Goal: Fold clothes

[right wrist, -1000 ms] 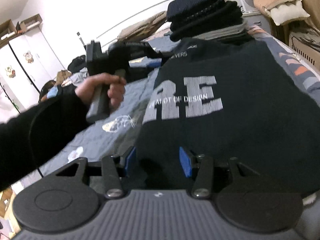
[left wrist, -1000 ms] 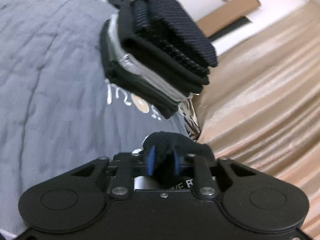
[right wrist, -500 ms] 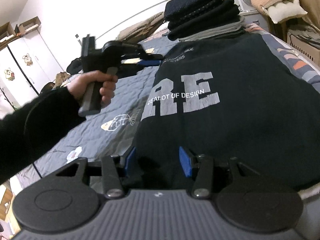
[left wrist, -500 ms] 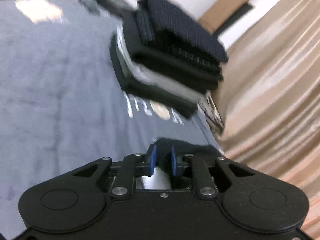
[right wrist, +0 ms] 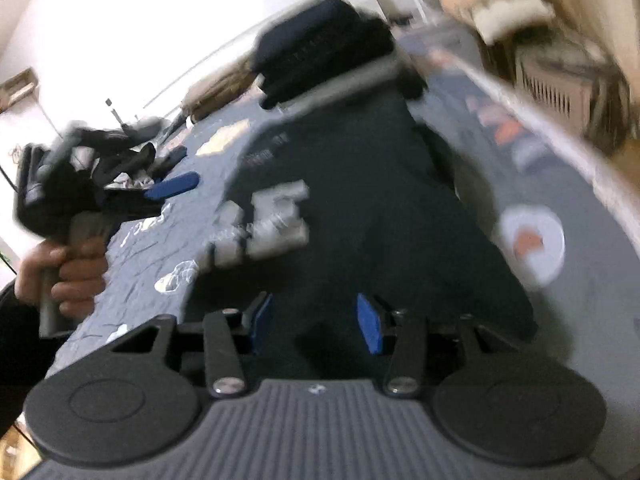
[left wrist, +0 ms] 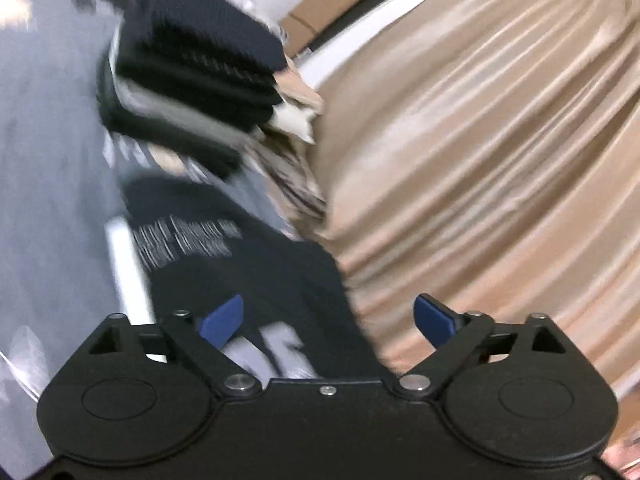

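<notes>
Sweatshirt (blurred) seemingly between parted jaws.

One dark sweatshirt, one stack of folded clothes, two tongs.

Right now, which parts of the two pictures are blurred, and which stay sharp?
Left wrist view: folded stack, sweatshirt print and curtain smeared by motion; gripper body sharp. Right wrist view: sweatshirt lettering, stack and left gripper blurred; wall overexposed.
</notes>
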A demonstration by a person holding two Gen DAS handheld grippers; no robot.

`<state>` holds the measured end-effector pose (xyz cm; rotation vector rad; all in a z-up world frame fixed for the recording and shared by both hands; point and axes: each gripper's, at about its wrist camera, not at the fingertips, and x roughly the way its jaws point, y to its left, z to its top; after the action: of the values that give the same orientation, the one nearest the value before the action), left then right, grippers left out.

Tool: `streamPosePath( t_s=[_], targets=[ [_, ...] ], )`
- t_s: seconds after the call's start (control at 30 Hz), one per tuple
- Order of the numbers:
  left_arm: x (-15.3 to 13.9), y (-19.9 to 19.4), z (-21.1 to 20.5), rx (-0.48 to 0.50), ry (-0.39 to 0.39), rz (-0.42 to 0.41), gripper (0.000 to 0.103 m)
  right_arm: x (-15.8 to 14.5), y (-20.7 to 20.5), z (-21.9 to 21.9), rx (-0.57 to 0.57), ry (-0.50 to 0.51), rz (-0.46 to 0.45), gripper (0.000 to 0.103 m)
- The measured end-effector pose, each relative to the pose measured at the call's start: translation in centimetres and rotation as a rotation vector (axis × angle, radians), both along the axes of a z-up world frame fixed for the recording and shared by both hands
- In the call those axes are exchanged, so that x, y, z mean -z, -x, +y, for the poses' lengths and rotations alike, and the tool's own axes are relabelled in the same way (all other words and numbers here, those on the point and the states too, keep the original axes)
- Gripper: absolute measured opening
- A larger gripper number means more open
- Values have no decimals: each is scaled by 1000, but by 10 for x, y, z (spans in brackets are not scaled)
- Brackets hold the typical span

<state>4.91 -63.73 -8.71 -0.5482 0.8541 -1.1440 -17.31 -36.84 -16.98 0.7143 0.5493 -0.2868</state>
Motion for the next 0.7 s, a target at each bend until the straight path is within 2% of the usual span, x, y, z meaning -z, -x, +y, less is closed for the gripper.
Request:
streamPosePath(
  t_s=[0.07, 0.13, 0.23, 0.4, 0.57, 0.7],
  targets=[
    [12, 7, -3, 16, 39, 70, 97, 9, 13, -11, 11, -69, -40, 40],
    [28, 9, -5, 30, 44, 139, 98, 11, 20, -15, 9, -77, -49, 34],
    [50, 13, -5, 48, 52, 232, 98, 10, 27, -14, 5, -59, -45, 34],
    [71, 25, 16, 75, 92, 307, 99, -5, 29, -13, 14, -46, -58, 37],
    [61, 33, 25, 97, 186, 302, 103, -21, 27, -15, 26, 17, -74, 40],
    [66, 39, 13, 87, 132, 294, 103, -16, 18, -22, 32, 33, -31, 41]
  ],
)
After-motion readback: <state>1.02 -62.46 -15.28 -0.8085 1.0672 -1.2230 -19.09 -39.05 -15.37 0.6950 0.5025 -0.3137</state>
